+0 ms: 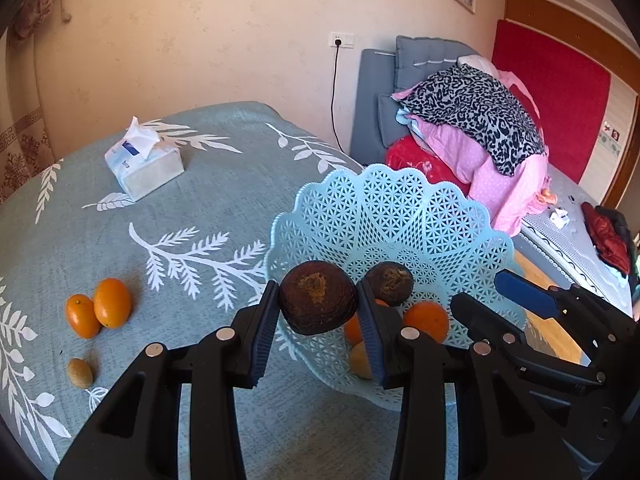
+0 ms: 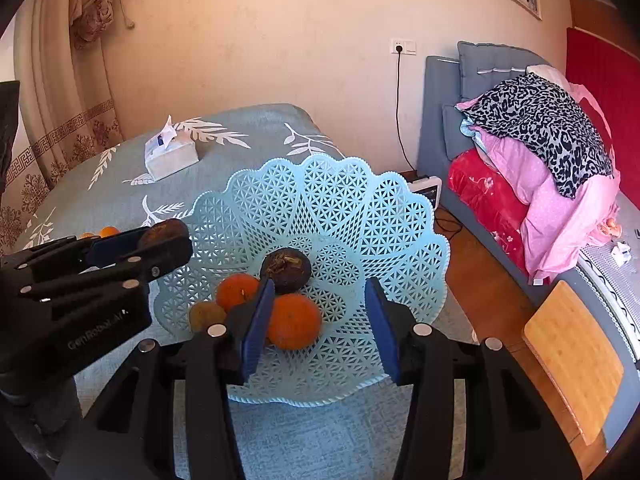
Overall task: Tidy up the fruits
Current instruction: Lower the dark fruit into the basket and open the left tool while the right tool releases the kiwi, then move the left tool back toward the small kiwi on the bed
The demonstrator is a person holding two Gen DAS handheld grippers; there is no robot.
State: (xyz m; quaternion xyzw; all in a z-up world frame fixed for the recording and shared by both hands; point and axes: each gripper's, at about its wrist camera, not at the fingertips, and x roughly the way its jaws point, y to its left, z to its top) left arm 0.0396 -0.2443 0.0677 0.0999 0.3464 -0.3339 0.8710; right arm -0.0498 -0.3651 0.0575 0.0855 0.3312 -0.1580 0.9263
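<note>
My left gripper is shut on a dark brown round fruit and holds it above the left rim of the light blue lattice basket. The basket also shows in the right wrist view. In it lie another dark brown fruit, two oranges and a small tan fruit. My right gripper is open and empty over the basket's front; it shows in the left wrist view. Two oranges and a small tan fruit lie on the tablecloth at left.
A tissue box stands at the back of the table with the teal leaf-print cloth. A bed with piled bedding is at right. A wooden board lies near the bed, below the table's right edge.
</note>
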